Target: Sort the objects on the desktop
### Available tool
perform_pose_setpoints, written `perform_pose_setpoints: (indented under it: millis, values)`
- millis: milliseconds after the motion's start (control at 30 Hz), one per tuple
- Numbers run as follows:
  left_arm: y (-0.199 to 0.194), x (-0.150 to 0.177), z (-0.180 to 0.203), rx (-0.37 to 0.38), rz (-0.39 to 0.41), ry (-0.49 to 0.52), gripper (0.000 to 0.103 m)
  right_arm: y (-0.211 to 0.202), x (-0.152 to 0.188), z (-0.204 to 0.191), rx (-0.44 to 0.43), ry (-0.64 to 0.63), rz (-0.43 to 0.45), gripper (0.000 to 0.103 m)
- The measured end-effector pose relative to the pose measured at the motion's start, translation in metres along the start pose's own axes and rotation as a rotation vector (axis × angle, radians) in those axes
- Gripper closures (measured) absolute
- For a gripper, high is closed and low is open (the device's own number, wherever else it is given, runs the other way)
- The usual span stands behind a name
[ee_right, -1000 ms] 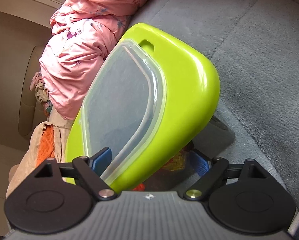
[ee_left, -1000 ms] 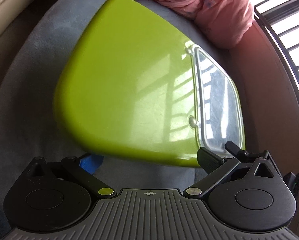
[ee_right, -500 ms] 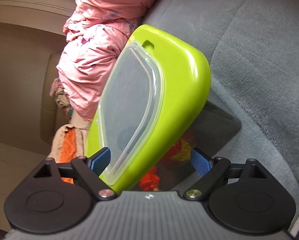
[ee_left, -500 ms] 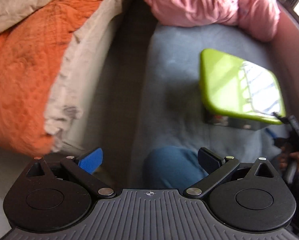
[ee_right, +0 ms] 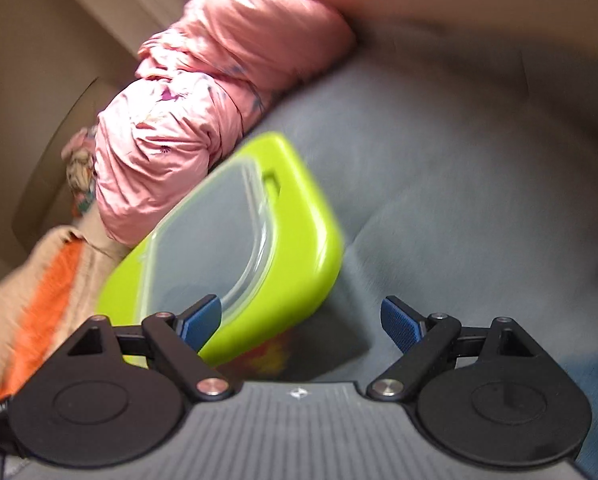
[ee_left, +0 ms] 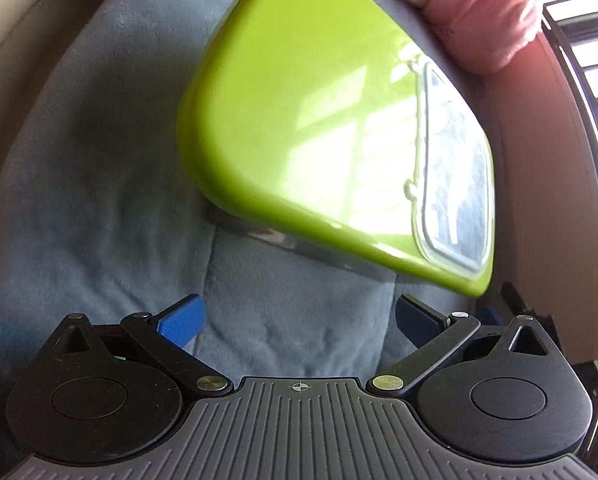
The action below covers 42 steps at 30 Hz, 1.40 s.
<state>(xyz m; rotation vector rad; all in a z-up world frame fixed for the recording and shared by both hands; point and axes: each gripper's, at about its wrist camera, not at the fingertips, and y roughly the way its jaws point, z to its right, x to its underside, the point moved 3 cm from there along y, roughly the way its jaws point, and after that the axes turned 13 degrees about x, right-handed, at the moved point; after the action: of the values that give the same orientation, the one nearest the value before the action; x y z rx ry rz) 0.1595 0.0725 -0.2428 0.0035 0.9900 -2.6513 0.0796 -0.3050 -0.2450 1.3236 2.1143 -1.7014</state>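
Note:
A lime-green lid with a clear window lies slanted over a dark box on the grey sofa seat. My left gripper hangs open just in front of the lid's near edge, with nothing between its fingers. In the right wrist view the same lid and its window reach down to my left blue fingertip. Red and yellow contents show in the box under it. My right gripper is open, the lid's corner partly between its fingers. The view is blurred.
Grey sofa cushions spread to the left and front of the box. A bundle of pink cloth lies behind the lid. An orange and beige blanket sits at the left. A railing with bright light runs on the right.
The left view swung off to the orange blanket and back to the lid. The right gripper has drawn back, and the lid now lies lower over the box.

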Motion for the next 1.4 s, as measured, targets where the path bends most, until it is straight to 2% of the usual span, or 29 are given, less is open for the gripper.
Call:
perform_pose_setpoints:
  millis: [67,167,367,467,533,567,633,733,833,933,1033,1200,1233,1300,1400]
  values:
    - [-0.01,-0.002,-0.005,0.003,0.03,0.032,0.0,0.005,-0.016,0.0,0.026,-0.06,0.038,0.015]
    - [-0.029,-0.012,-0.007,0.009,0.067,0.093,0.0,0.024,-0.039,0.001,0.042,-0.085,0.055,0.015]
    - [-0.014,-0.043,-0.008,0.016,0.107,0.108,0.0,0.083,-0.07,-0.006,-0.032,-0.009,-0.04,0.015]
    - [-0.007,-0.058,-0.009,0.019,0.126,0.116,0.0,0.103,-0.072,-0.007,-0.076,0.066,-0.083,0.015]
    - [-0.003,-0.068,-0.009,0.021,0.14,0.121,0.0,0.109,-0.071,-0.01,-0.114,0.101,-0.114,0.025]
    - [0.0,-0.073,-0.009,0.023,0.146,0.124,0.0,0.108,-0.069,-0.013,-0.125,0.099,-0.123,0.033]
    - [0.005,-0.083,-0.009,0.025,0.159,0.129,0.0,0.107,-0.064,-0.018,-0.138,0.098,-0.138,0.034]
    - [0.008,-0.093,0.008,-0.048,0.197,0.174,0.0,0.102,-0.058,-0.019,-0.127,0.123,-0.152,0.034]
    - [0.014,-0.103,0.015,-0.082,0.192,0.173,0.0,0.1,-0.057,-0.019,-0.109,0.135,-0.136,0.034]
    - [0.021,-0.102,0.013,-0.106,0.163,0.197,0.0,0.104,-0.063,-0.02,-0.101,0.133,-0.12,0.033]
    - [0.017,-0.094,0.008,-0.088,0.188,0.207,0.0,0.106,-0.066,-0.022,-0.095,0.113,-0.107,0.033]
    - [-0.005,-0.078,0.004,-0.059,0.238,0.155,0.0,0.096,-0.063,-0.018,-0.076,0.112,-0.078,0.031]
    - [-0.011,-0.074,0.003,-0.068,0.245,0.147,0.0,0.089,-0.061,-0.017,-0.066,0.109,-0.052,0.028]
    - [-0.022,-0.064,0.002,-0.107,0.254,0.127,0.0,0.07,-0.056,-0.014,-0.056,0.095,0.008,0.016]
    - [-0.03,-0.045,-0.007,-0.126,0.204,0.069,0.0,0.045,-0.044,-0.008,-0.013,0.079,0.046,0.012]
